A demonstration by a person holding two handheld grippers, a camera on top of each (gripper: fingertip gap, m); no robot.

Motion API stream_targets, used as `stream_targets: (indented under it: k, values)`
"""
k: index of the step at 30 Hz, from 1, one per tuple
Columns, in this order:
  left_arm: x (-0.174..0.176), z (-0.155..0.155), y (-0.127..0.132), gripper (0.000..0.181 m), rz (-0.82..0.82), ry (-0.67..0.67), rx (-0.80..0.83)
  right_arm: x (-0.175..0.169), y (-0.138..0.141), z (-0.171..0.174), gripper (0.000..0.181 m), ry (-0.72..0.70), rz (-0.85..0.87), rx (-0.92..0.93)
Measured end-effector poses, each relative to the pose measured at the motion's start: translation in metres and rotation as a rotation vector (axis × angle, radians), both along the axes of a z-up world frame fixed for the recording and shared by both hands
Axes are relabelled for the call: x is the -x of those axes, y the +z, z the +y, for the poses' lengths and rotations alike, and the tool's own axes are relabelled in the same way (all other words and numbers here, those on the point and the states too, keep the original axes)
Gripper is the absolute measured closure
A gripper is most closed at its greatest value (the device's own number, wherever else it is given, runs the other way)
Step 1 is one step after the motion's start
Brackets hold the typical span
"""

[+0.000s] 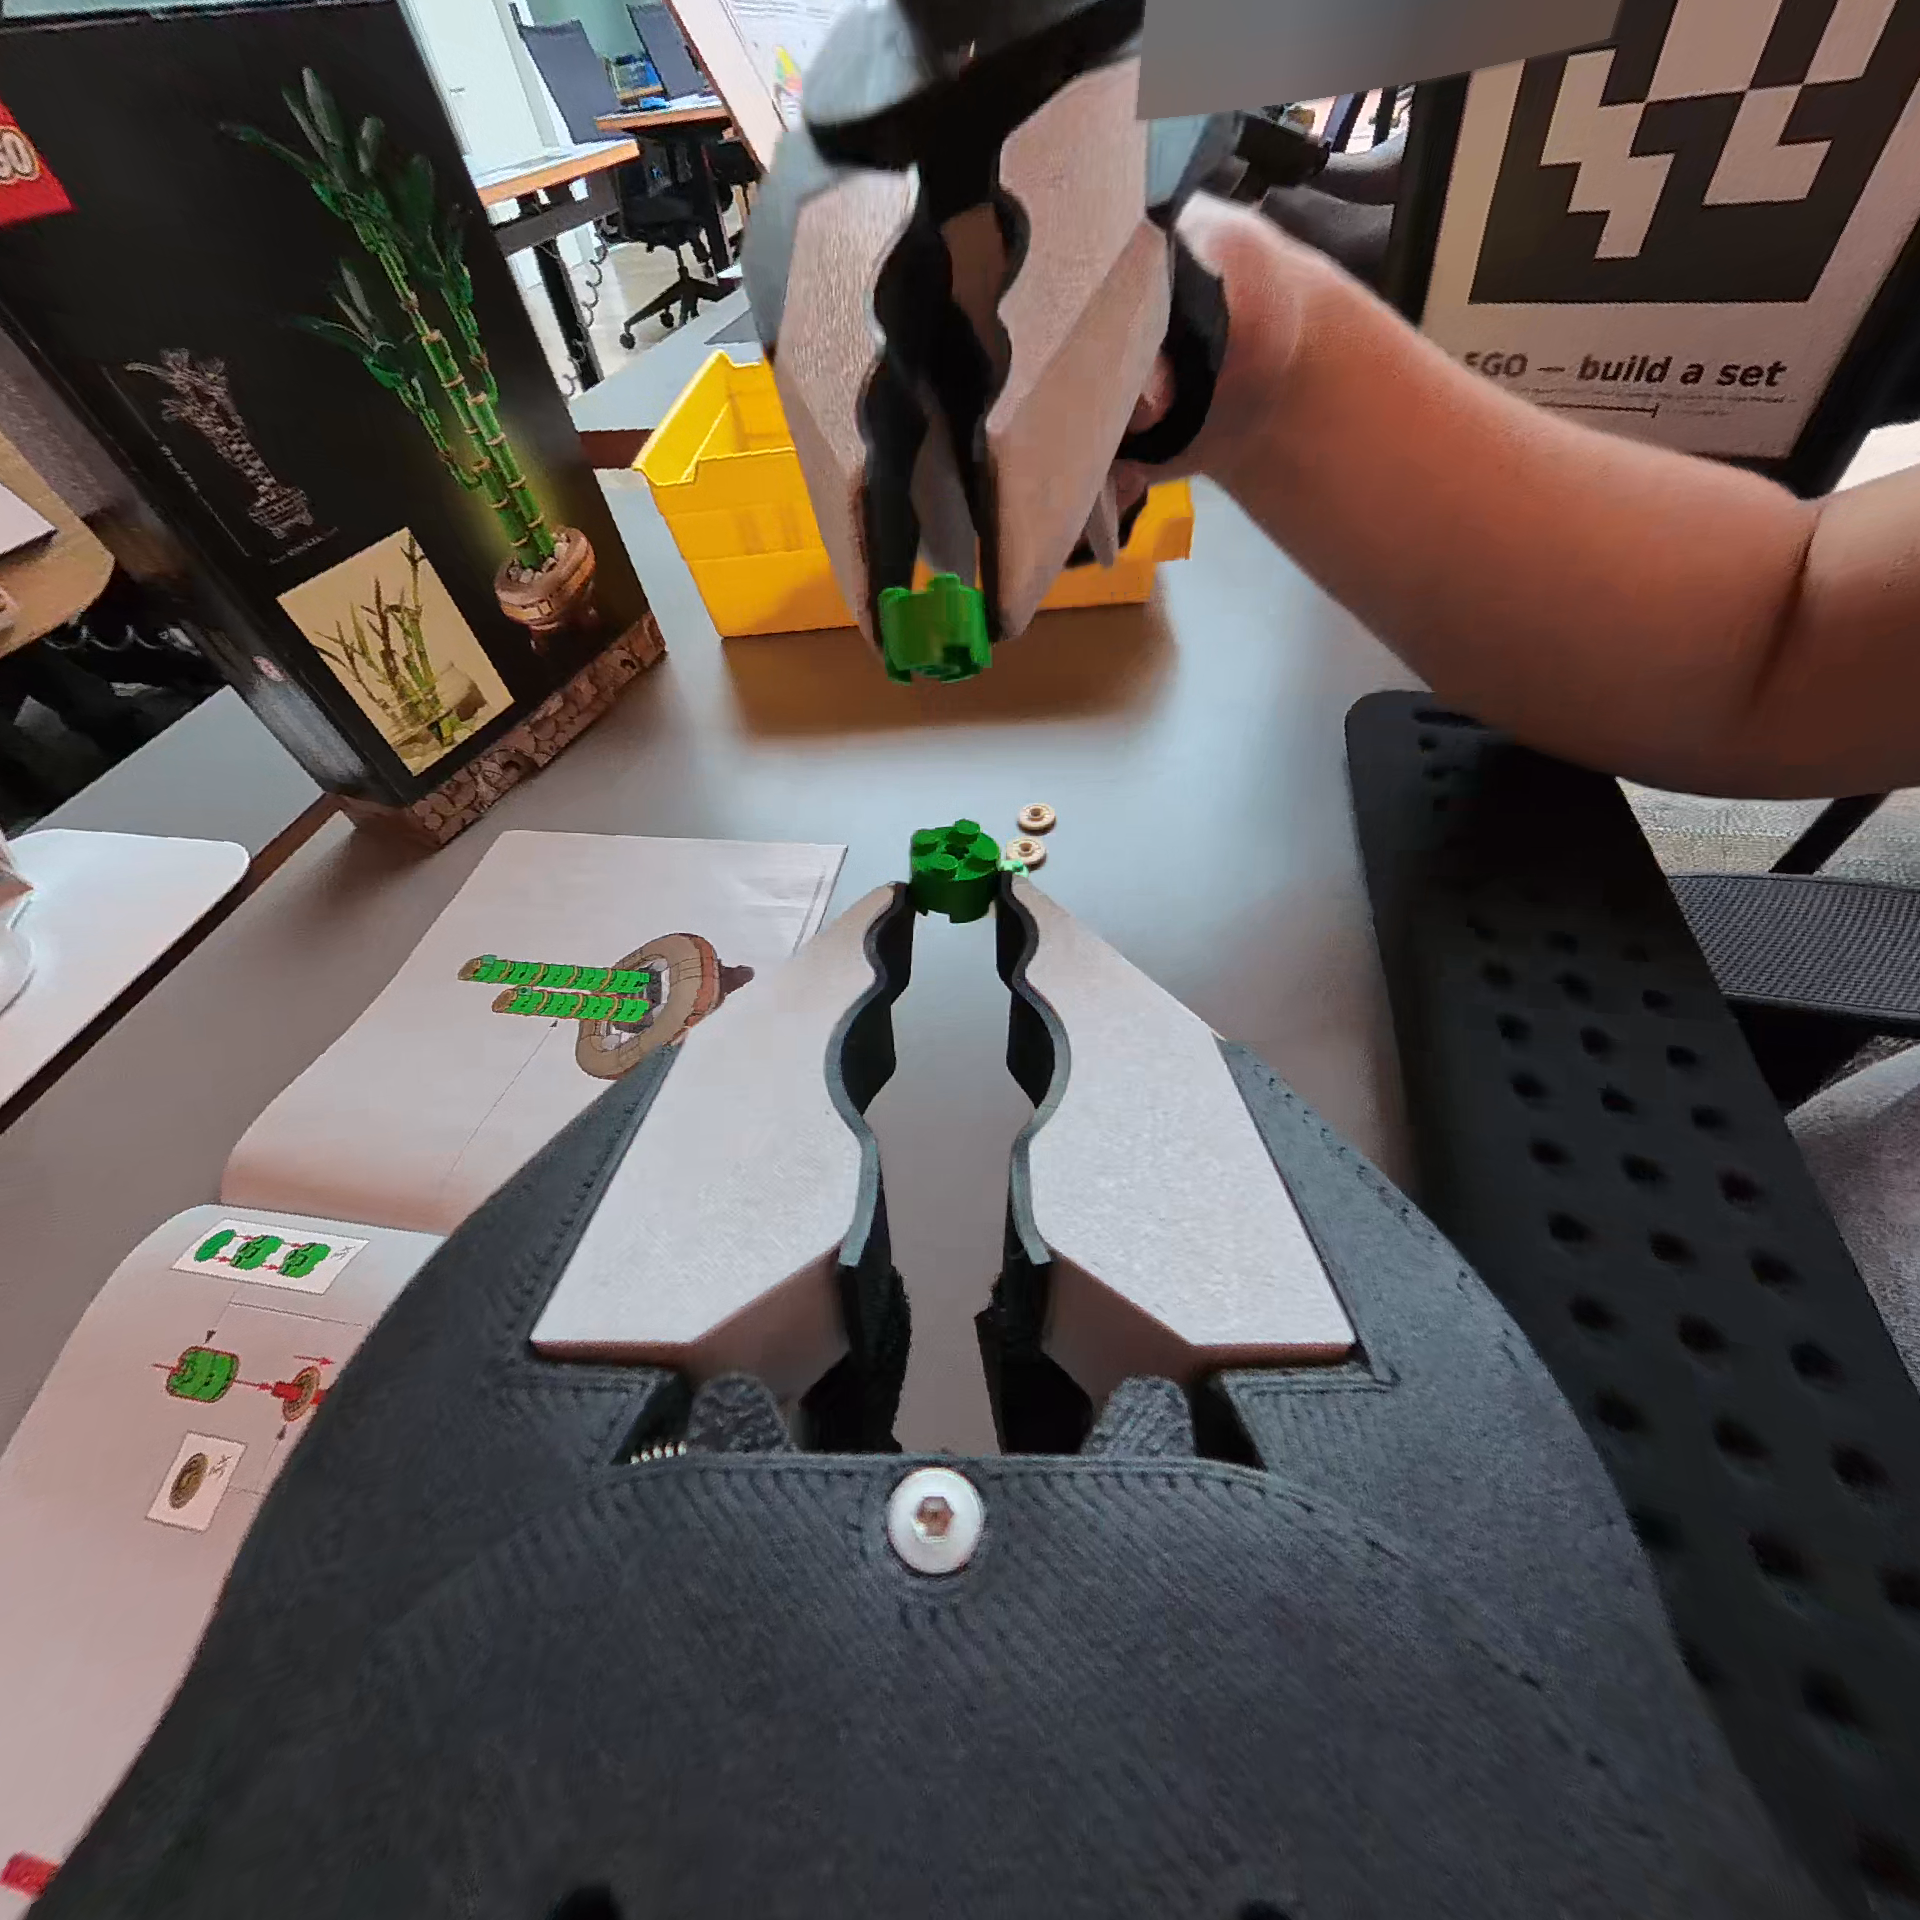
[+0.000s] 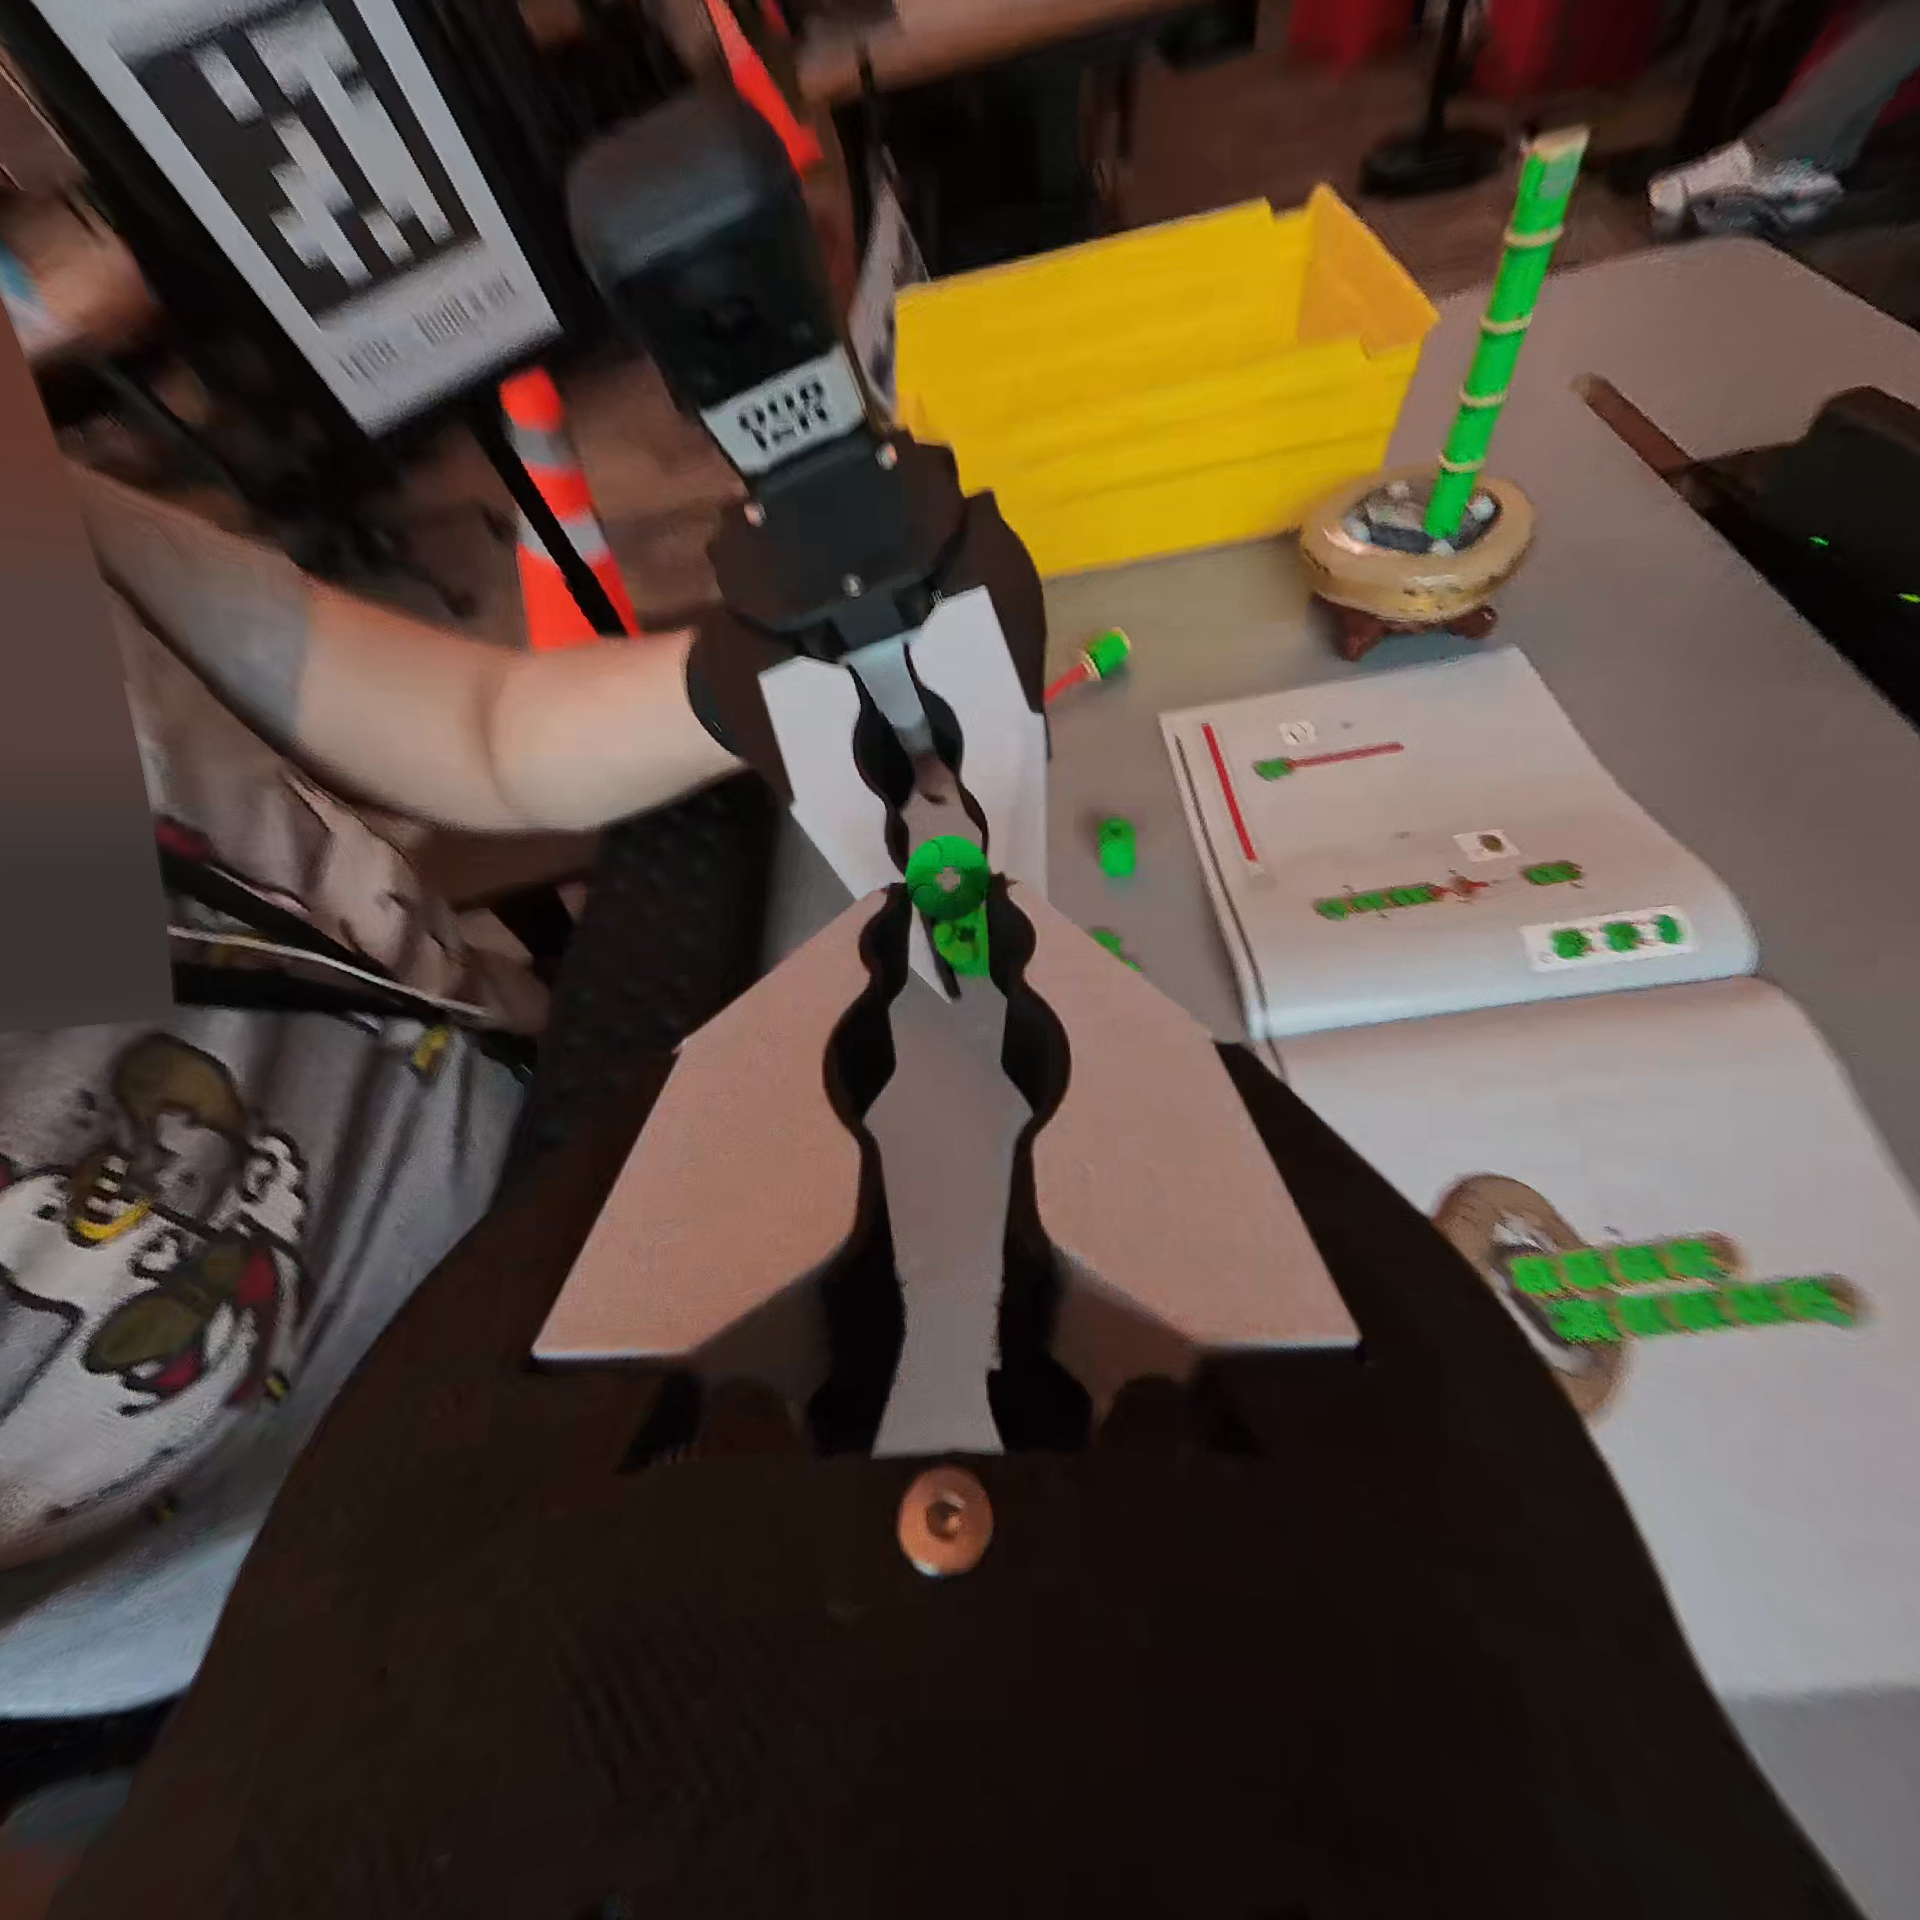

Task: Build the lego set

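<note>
Green round bricks — two, one gripped by each gripper's fingers (image 1: 954, 883) (image 2: 948, 891) — beside two tan discs (image 1: 1031, 834)

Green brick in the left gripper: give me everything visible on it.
The green round brick looks like glossy plastic, with four studs on top facing up. It is pinched at the very tips of the left gripper, jaws closed on its sides, above the grey table. Two tan ring pieces lie just beyond it.
</note>
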State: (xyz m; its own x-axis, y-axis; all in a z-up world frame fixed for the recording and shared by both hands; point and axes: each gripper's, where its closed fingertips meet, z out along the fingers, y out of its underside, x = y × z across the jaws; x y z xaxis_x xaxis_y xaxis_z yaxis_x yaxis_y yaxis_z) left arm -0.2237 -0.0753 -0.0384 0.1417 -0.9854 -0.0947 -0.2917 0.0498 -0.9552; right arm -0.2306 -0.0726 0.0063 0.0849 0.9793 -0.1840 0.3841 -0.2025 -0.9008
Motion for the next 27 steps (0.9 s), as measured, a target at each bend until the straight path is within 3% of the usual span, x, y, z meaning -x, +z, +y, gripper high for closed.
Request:
stream_targets:
  k: [5,7,9,19,27]
  values:
    - [0.007,0.008,-0.003,0.167,0.014,0.02,0.015,0.007,-0.009,0.005,0.167,0.074,-0.353,-0.232]
    - [0.009,0.009,-0.004,0.167,0.01,0.003,0.031,0.014,-0.01,0.005,0.167,0.105,-0.4,-0.239]
    - [0.013,0.016,-0.007,0.167,0.016,0.026,0.019,0.016,-0.014,0.021,0.167,0.029,-0.44,-0.235]
    - [0.032,0.057,0.002,0.167,0.027,0.313,-0.185,0.032,-0.013,0.05,0.168,-0.15,-0.391,-0.215]
    - [0.038,0.064,0.007,0.167,0.012,0.372,-0.186,0.043,-0.02,0.054,0.168,-0.167,-0.412,-0.252]
